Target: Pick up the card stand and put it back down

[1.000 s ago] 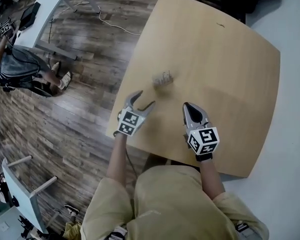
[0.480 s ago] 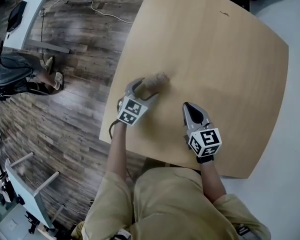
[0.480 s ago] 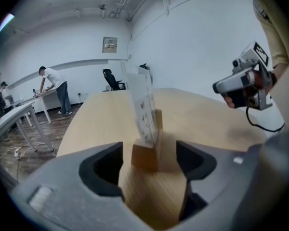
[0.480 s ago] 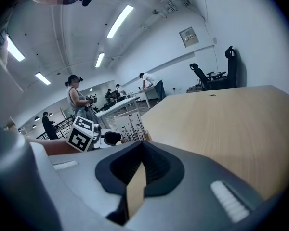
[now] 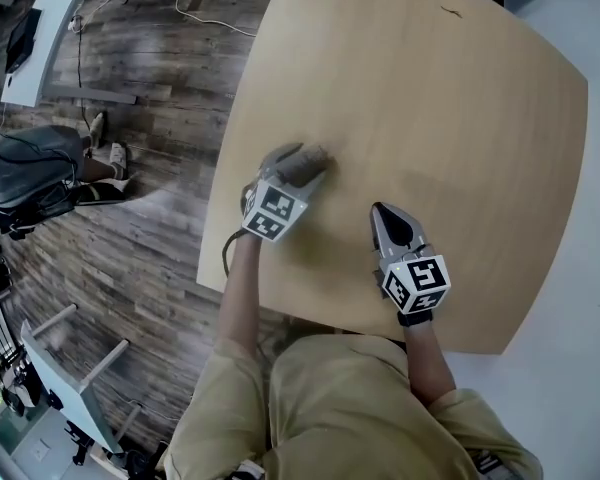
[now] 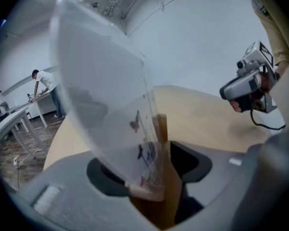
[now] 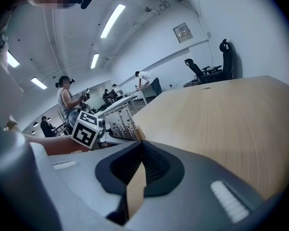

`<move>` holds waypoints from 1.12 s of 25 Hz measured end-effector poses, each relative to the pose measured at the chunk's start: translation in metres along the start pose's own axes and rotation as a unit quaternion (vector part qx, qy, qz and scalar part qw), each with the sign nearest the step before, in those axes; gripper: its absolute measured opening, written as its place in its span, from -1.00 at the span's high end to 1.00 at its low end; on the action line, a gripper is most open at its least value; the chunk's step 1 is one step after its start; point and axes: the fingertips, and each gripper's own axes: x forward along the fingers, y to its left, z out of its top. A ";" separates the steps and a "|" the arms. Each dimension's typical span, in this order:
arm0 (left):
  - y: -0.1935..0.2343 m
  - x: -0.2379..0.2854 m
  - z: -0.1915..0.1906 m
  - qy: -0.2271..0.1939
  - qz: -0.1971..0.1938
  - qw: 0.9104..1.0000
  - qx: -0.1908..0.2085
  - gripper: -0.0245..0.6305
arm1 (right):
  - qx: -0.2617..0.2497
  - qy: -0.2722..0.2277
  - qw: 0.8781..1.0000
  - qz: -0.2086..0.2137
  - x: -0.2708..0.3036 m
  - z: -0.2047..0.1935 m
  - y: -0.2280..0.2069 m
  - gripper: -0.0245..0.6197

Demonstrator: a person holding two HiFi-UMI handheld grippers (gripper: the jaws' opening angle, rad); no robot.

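The card stand (image 5: 312, 160) is a clear sheet printed with small dark butterflies, set in a wooden foot. It sits at the left part of the tabletop (image 5: 450, 138), not far from the left edge. Whether the foot rests on the wood or is just off it, I cannot tell.

The left hand-held gripper (image 5: 302, 158) has the stand between its jaws. They have just been closing, and in the left gripper view the pads sit against the two sides of the foot while the sheet rises tilted above them.

The right hand-held gripper (image 5: 385, 214) hangs to the right of the stand and nearer the person, well apart from it. Its jaws are drawn together at the tips with nothing between them, and only a thin wedge of tabletop shows below. It points across bare tabletop.

Left of the tabletop lies a plank floor (image 5: 130, 228) with a light cable (image 5: 205, 18) trailing over it. A white table (image 5: 40, 38) stands in the far left corner. A seated person (image 5: 30, 178) is at the left edge. The right gripper view shows black office chairs (image 7: 202, 70) against the far wall.
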 end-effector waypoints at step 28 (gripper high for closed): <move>-0.051 -0.085 0.071 -0.062 0.047 0.996 -0.048 0.66 | -0.029 -0.088 0.996 -0.006 -0.060 0.063 0.046 0.91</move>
